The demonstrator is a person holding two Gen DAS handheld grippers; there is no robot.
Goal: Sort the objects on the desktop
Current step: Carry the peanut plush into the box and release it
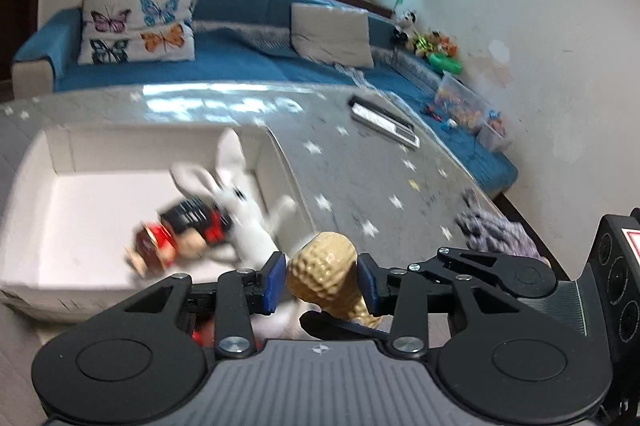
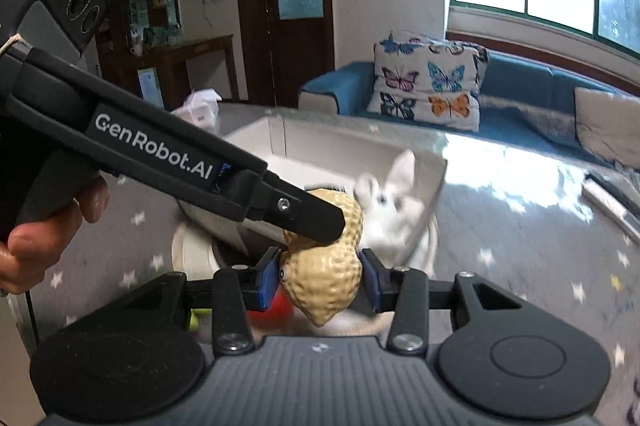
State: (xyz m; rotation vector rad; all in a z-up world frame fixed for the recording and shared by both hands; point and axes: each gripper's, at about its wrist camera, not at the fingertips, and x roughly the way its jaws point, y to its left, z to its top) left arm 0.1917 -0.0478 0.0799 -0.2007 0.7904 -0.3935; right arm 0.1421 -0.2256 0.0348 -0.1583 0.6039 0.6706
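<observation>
A white box (image 1: 60, 162) sits on the grey star-patterned counter (image 1: 360, 178), toward its left side in the left wrist view. Inside the box, against its right wall, lie a white plush rabbit (image 1: 244, 202) and a small red-and-black doll (image 1: 176, 238), both blurred. At the far right part of the counter rests a flat dark-and-silver device (image 1: 384, 120), and a grey-purple cloth (image 1: 496, 230) is bunched at the right edge. Past the far edge runs a blue sofa (image 1: 248, 60) with a butterfly cushion (image 1: 136, 18) and a plain beige cushion (image 1: 332, 34); bins of small toys (image 1: 464, 102) crowd its right end.

The peanut-shaped toy (image 1: 324, 274) is held above the counter, just right of the box's near right corner, and both claws meet on it. The left claw (image 1: 322, 282) has its blue pads (image 1: 276, 282) on either side of the peanut; the left pad looks to be touching, but at the right pad contact is unclear, so I cannot tell if it grips. In the right wrist view the right claw (image 2: 318, 280) is clenched on the lower lobe of the peanut-shaped toy (image 2: 320, 282), blue pads pressed to both sides. The left tool's black finger (image 2: 296, 214) crosses over the upper lobe, hiding part of it, and the person's left hand (image 2: 44, 234) grips that tool's handle at the frame's left edge. The rabbit (image 2: 388, 202) and box (image 2: 352, 150) lie directly behind the toy.
</observation>
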